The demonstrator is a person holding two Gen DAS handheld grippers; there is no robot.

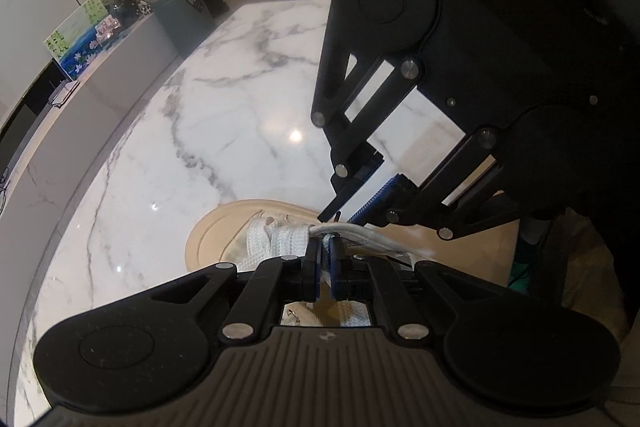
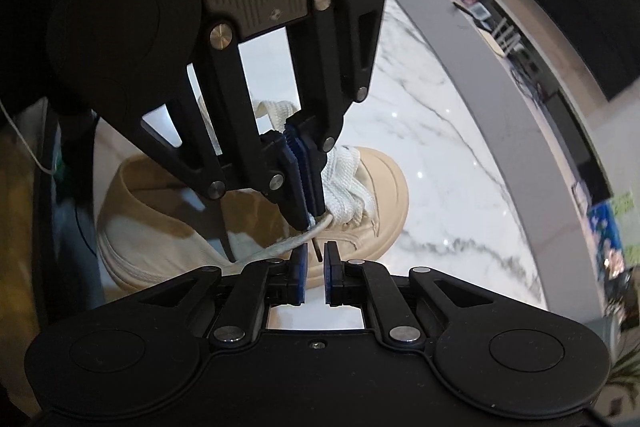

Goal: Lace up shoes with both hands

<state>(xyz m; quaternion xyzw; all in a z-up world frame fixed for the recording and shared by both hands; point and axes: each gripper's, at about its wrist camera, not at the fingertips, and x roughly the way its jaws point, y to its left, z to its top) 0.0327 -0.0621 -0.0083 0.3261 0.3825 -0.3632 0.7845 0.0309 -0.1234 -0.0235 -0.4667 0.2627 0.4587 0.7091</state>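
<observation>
Right wrist view:
- Shoe [image 2: 168,227] stands on a white marble table [image 2: 440,167], at centre frame and just beyond both grippers.
- Upper is tan canvas. The sole rim is thick cream rubber with a rounded cream toe cap [image 2: 388,187], and stitching runs along the side above the sole.
- Flat white woven laces [image 2: 348,187] are bunched over the tongue area, toward the toe.
- Long axis runs roughly 9 to 3 o'clock: heel opening at 9, toe at 3 and tipped slightly toward 2.
- Left gripper [image 2: 310,219] comes in from 12 o'clock, its blue pads pinched together on a loose lace strand [image 2: 280,245]. The strand trails off toward 8 o'clock across the shoe's side.
- Right gripper [image 2: 316,259] is at 6 o'clock with its jaws at a narrow gap. A dark lace tip [image 2: 318,251] stands in that gap, and I cannot tell whether it touches either pad.

Left wrist view:
- The toe lies at 9 o'clock of the gripper's fingertips. The rest of the shoe is hidden under the gripper body.
- A grey bin [image 1: 180,15] at 11 o'clock carries a label too small to read. A small emblem on the gripper housing is not legible either.
</observation>
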